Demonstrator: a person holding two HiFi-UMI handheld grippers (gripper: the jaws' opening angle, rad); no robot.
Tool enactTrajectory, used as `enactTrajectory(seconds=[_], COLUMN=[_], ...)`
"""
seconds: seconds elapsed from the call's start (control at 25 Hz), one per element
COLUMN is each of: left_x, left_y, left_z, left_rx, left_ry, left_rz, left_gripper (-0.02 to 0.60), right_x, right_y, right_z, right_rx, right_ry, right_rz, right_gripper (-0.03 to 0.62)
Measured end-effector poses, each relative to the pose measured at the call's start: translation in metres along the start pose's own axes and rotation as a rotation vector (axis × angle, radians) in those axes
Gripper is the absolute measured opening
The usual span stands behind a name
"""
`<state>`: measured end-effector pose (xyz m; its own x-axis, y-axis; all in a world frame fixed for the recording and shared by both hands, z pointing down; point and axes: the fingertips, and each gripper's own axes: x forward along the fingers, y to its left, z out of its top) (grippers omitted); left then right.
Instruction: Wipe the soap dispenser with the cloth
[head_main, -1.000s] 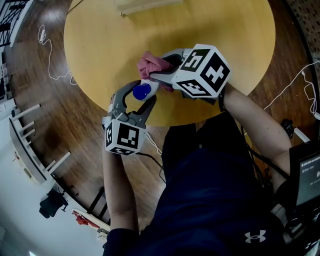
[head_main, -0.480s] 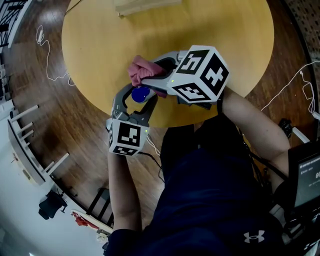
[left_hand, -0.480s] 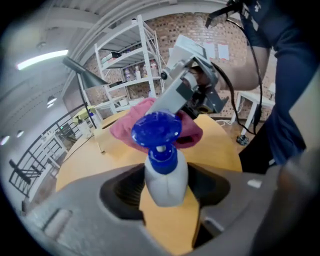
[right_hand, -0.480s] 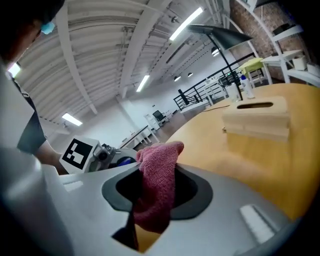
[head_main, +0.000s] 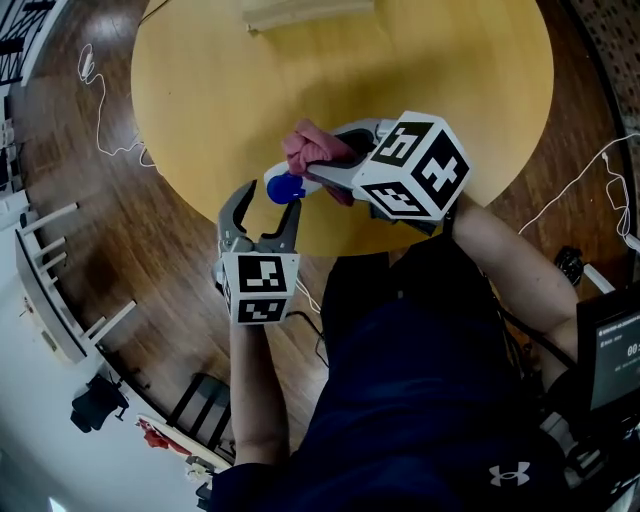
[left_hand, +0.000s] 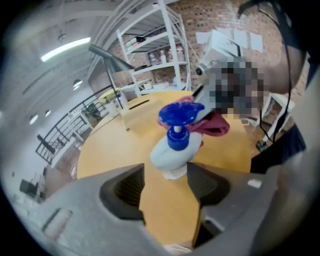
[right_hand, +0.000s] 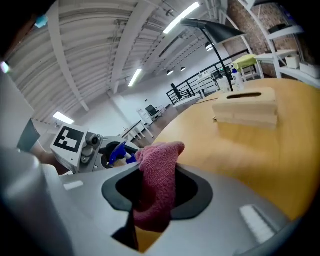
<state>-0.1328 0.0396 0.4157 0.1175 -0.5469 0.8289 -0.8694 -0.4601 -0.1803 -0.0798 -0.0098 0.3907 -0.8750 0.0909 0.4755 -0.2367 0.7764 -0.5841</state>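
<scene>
Pink cloth (right_hand: 159, 160), clamped in your right gripper (head_main: 328, 162), sits against the soap dispenser (left_hand: 172, 152); your left gripper (left_hand: 165, 187) stands unclenched around its base: steady it, then rub evenly.

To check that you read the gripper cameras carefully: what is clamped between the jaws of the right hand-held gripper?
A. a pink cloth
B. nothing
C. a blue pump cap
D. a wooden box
A: in the right gripper view, the right hand-held gripper has its jaws closed on a bunched pink cloth, which sticks out past them.
</scene>
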Motion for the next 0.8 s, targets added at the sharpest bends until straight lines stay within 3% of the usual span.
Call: enactTrajectory(seconds=[0.24,0.32,0.44,0.52,0.68,0.8], left_x=[-0.004,-0.004,-0.008,-0.016,-0.02,-0.019], left_y=[-0.018,-0.015,-0.016,-0.017,-0.018,-0.012], left_z=[0.009,0.014,0.022,0.03,0.043,0.042], left_rx=[-0.495,-0.567,-0.635,-0.657,-0.507,-0.457], left_ry=[-0.12,-0.16,-0.197,-0.224,-0.219,-0.192], left_rz=[-0.15,-0.143,-0.155,-0.176,-0.108,-0.051], left_gripper=[0.218,0.207,0.209,0.255,0.276,0.273], right_x=[-0.007,-0.01,-0.013,-0.012,0.001,0.011], right_y=[-0.006,-0.009,-0.012,-0.011,0.001,0.017], right_z=[-0.006,-0.005,-0.005,-0.008,-0.029,-0.048], right_rx=[0.179,0.204,0.212,0.221,0.219,0.198], right_ry=[-0.065,-0.079,-0.096,-0.092,-0.032,0.023], right_rz=[-0.002,-0.012,-0.025,-0.026,-0.01,0.02], right_gripper=[0.133,0.133,0.133,0.133,0.133,0.133])
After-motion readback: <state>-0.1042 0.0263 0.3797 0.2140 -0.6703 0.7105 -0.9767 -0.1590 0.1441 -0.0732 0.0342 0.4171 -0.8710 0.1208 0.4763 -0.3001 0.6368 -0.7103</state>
